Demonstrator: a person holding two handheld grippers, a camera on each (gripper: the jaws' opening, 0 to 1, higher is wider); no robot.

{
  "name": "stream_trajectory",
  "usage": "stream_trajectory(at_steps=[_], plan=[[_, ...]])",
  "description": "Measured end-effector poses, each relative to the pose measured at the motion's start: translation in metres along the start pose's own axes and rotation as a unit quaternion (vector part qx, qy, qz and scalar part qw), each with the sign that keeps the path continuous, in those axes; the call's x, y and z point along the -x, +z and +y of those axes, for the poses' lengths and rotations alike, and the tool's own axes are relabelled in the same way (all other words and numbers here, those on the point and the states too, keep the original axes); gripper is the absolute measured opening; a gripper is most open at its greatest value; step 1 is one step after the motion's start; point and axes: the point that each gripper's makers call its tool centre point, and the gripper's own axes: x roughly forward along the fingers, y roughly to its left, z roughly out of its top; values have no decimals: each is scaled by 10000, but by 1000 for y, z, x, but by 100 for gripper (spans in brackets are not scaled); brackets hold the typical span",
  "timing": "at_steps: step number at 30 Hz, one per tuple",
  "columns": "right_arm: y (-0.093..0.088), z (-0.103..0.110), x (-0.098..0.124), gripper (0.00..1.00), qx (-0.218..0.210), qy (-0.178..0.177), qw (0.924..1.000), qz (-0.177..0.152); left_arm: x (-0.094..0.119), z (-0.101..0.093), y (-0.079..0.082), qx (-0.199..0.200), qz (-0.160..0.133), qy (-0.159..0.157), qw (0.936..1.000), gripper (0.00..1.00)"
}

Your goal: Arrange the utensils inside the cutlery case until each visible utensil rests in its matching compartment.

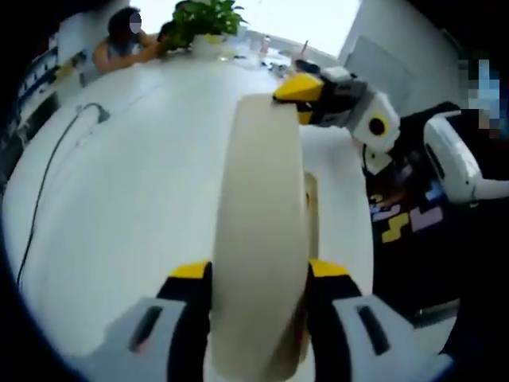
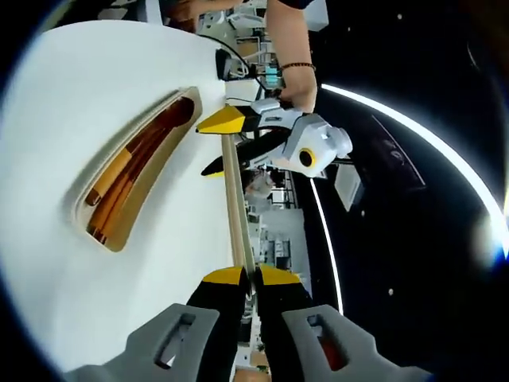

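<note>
Both grippers' jaws grip the cream lid [image 1: 258, 239], hiding table [image 1: 143, 183] behind.

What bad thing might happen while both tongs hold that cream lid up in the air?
1. The cream lid is pinched only at its ends, by the left tongs and the right tongs. If they pull or twist unevenly, it may slip out.
2. It hangs by the edge of the table, so it might drop past it.
3. If it falls toward the open case, it may jostle the utensils.
</note>
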Motion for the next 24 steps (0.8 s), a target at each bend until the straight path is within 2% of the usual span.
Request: stream_trajectory(at_steps=[1,5,9,12,19,20,21,22,23,24], plan=[[0,0,0,4,-39,-1,10000,-28,0,-1,0,13,5,-18,10000,48],[9,8,4,5,-524,298,9962,-626,-1,-3,-4,-126,68,-95,9999,48],[13,13,11,6,-609,366,9939,-838,-4,-14,-9,-229,204,-320,9990,48],[23,19,15,8,-1036,509,9864,-1166,-6,-19,-13,-384,332,-337,9981,48],[29,32,25,13,-1291,769,9791,-1370,-6,-26,-17,-424,447,-446,9971,48],[31,33,27,13,-1402,810,9761,-1451,-6,-28,-18,-428,461,-465,9969,48],[33,33,29,14,-1678,819,9700,-1555,-7,-31,-19,-449,483,-486,9966,48],[33,35,31,14,-2057,906,9592,-1715,-8,-32,-19,-462,495,-487,9965,48],[35,39,31,14,-2234,1092,9524,-1763,-10,-35,-21,-473,515,-487,9964,48],[35,40,31,15,-2357,1157,9490,-1746,-12,-36,-22,-468,532,-487,9963,48]])
